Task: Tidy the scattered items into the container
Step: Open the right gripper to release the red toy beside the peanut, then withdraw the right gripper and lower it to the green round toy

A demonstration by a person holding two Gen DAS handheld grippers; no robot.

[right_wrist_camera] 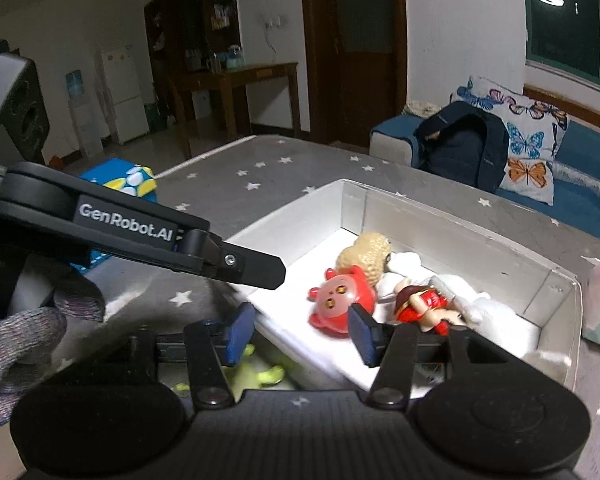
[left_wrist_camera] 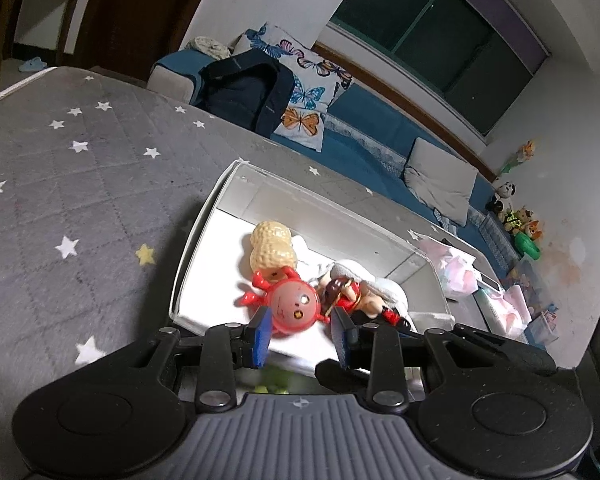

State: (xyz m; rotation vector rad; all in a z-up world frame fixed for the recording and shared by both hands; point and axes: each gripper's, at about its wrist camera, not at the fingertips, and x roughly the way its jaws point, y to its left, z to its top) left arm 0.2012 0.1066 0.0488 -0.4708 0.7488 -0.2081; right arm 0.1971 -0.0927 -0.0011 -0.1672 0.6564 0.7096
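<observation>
I held my left gripper (left_wrist_camera: 300, 334) low over the near edge of the white box (left_wrist_camera: 198, 240). Its jaws stood open, with nothing between them. Just past the blue pads (left_wrist_camera: 262, 334) lay the red round-headed toy (left_wrist_camera: 290, 304), inside the box, not touched by the pads.

The box sat on the grey star-print surface (left_wrist_camera: 80, 168). A peanut toy (left_wrist_camera: 270, 250) lay in it too, touching the red toy on its far side. Next to the red toy lay a little doll in a red dress (left_wrist_camera: 346, 294), and a white soft thing (left_wrist_camera: 380, 284) was up against the doll.

My right gripper (right_wrist_camera: 300, 334) was also at the near wall of the box, and its jaws were open and empty. From that camera I saw the same red toy (right_wrist_camera: 338, 306), the peanut (right_wrist_camera: 366, 256) and the doll (right_wrist_camera: 420, 304) all lying in the box (right_wrist_camera: 552, 292). One arm of my left gripper (right_wrist_camera: 140, 236) reached across the view, ending above the box's near corner.

A yellow-green toy (right_wrist_camera: 260, 374) lay on the surface outside the box, just by its near wall, under my right gripper. I could not tell what it was. A blue block with a flower print (right_wrist_camera: 130, 178) stood off to the left.
</observation>
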